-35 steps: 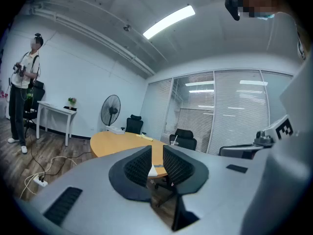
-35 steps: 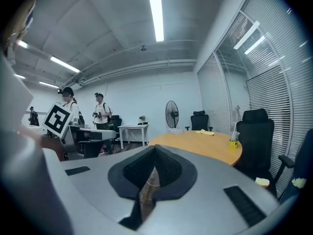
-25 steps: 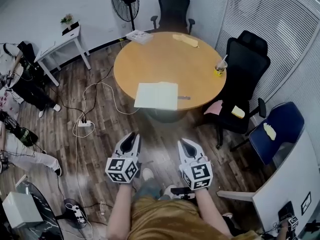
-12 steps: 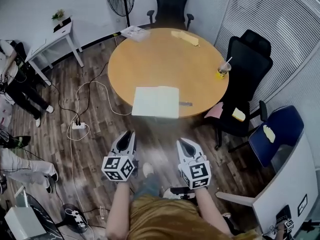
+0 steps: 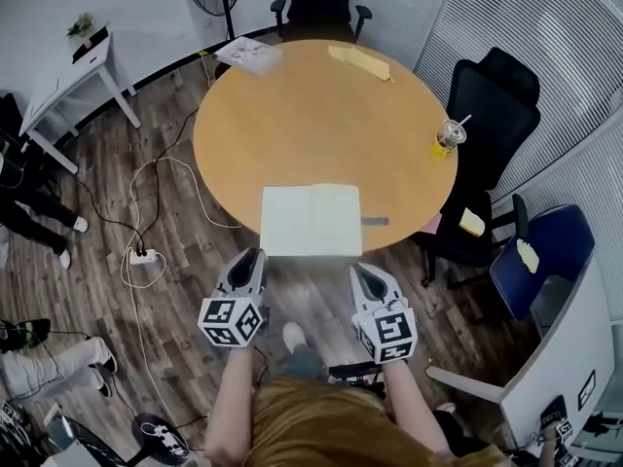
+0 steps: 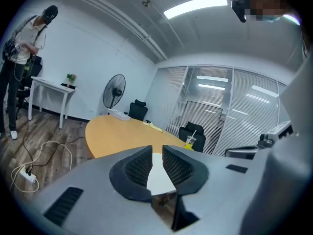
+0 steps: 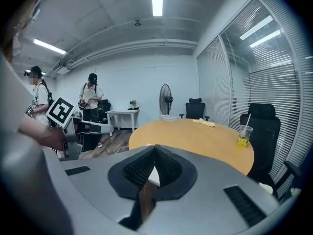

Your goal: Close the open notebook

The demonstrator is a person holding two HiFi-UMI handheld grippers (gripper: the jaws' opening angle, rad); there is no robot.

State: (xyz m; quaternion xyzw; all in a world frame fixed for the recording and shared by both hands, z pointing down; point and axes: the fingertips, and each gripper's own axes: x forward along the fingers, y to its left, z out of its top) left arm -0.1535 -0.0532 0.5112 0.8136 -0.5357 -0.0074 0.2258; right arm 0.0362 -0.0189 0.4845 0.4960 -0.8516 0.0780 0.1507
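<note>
**Item: notebook.** It lies flat and open, pages up, at the near edge of the round table, on your side. A small dark pen-like thing lies on the table just beside its right page.

**Status:** not closed. Neither cover is lifted and nothing touches it. By the look of it, the whole task is still yours to do: reach the table's edge, get under one cover, and fold it across onto the other.

**Item: left gripper.** It is short of the table's near edge, over the floor, and points toward the notebook. Its jaws stand a narrow slit apart with nothing between them, and it touches nothing.

**Item: right gripper.** It is likewise short of the table's near edge, beside the left one. Its jaw tips meet, so it carries nothing and touches nothing.

**Note:** you will probably need wider jaws to pinch a cover, or you could flip it with a closed tip.
</note>
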